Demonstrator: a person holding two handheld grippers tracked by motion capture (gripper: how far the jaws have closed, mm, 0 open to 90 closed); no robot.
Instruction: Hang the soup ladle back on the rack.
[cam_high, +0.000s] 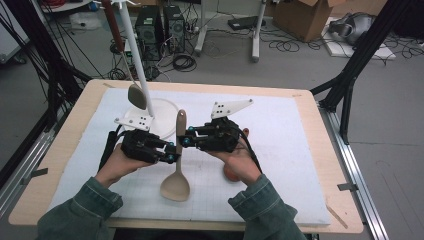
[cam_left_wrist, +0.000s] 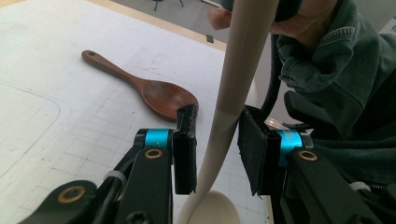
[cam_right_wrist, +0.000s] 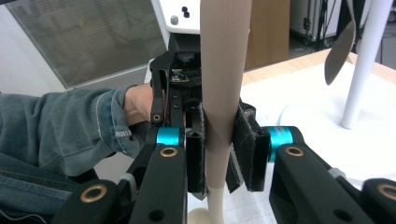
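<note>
No readable text or labels.

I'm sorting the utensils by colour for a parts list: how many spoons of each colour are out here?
Beige spoon, handle between both claws: 1
Dark brown wooden spoon, lying on the white mat: 1
Grey-bowled spoon with a red-brown handle, hanging at the white stand: 1
Total: 3

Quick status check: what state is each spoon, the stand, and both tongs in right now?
Beige spoon: lifted, bowl toward the person, handle between both tongs.
Left tongs: open, pads off the handle.
Right tongs: shut on the handle.
Brown spoon: flat on the mat.
Grey spoon: hanging from white stand.
</note>
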